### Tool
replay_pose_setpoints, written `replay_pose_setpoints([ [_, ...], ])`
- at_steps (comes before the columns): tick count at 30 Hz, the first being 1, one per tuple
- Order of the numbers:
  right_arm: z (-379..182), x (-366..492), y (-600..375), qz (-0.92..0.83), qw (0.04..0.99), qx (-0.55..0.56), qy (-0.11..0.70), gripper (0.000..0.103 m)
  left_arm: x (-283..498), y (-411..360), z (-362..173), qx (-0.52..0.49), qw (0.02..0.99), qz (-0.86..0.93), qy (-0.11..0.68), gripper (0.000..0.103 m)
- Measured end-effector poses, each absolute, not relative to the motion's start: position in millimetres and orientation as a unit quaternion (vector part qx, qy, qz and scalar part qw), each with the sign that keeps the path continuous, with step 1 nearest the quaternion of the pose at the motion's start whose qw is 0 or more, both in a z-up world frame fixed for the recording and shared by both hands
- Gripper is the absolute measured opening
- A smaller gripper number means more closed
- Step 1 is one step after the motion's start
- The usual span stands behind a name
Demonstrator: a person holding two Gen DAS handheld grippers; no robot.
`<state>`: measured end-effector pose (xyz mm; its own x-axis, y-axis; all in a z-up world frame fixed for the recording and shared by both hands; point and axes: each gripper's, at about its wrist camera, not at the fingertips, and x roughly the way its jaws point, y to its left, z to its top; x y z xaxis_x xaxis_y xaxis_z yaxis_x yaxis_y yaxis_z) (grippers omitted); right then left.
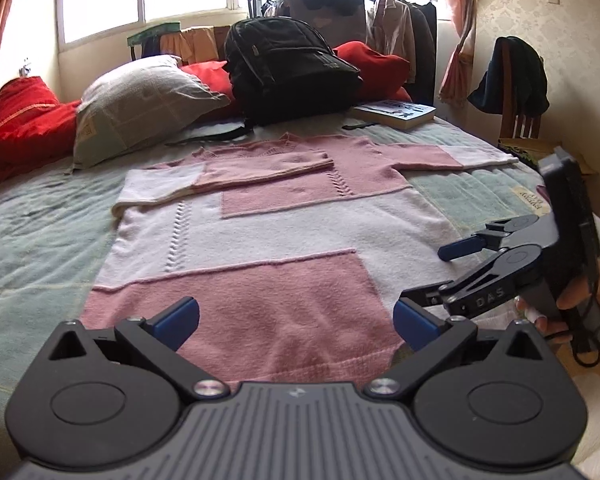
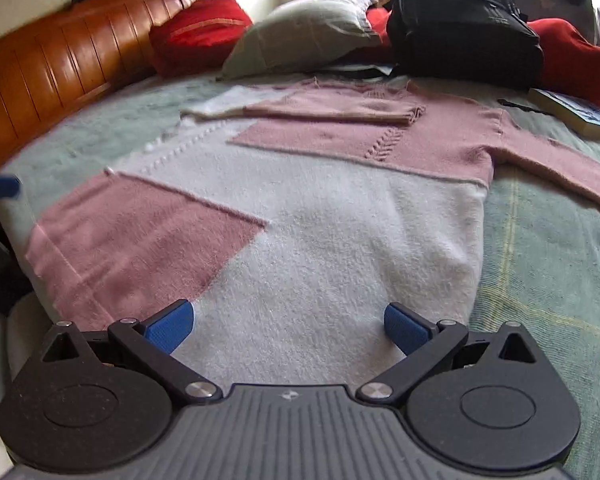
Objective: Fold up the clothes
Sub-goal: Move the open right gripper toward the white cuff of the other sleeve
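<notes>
While the left wrist view looks across the bed (image 1: 40,248), the left gripper (image 1: 296,320) sits at 6 o'clock with its blue-padded fingers spread wide apart and nothing between them, just above the lower hem of the sweater (image 1: 268,232). That pink-and-white sweater lies flat on the pale green bedcover, centred in the frame, with one sleeve folded across the chest and the other sleeve stretched out toward 2 o'clock. At 4 o'clock the right gripper (image 1: 436,276) is visible, held by a hand (image 1: 580,300), its jaws likewise parted and empty beside the sweater's edge. A black backpack (image 1: 288,76) stands at 12 o'clock, a book (image 1: 396,114) at 1 o'clock, a grey pillow (image 1: 140,104) at 10 o'clock and a red cushion (image 1: 20,120) at 9 o'clock. On the right wrist view, the right gripper (image 2: 288,328) occupies 6 o'clock, fingers set apart with no cloth held, over the white lower section of the sweater (image 2: 300,208). The garment fills the middle of the frame, the extended sleeve running to 3 o'clock. A wooden headboard (image 2: 52,72) lies at 10 o'clock, and the backpack (image 2: 460,24) at 1 o'clock.
</notes>
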<state>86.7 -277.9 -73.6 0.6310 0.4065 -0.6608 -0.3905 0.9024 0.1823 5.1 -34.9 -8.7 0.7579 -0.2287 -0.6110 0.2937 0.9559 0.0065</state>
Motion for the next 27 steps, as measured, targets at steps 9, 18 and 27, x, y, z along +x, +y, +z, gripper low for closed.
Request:
replay_pose_setpoints([
  [9,-46,110,-374,0.140,0.942,0.081,0.294,0.103,26,-62,-7,0.088,0.931,-0.161,0.315,0.102],
  [18,-50,152,-498,0.008,0.954,0.204,0.218,0.103,43,-96,-18,0.102,0.929,-0.186,0.304,0.102],
  [27,-84,199,-556,-0.042,0.929,0.263,0.257,0.103,39,-110,-32,0.094,0.928,-0.178,0.312,0.102],
])
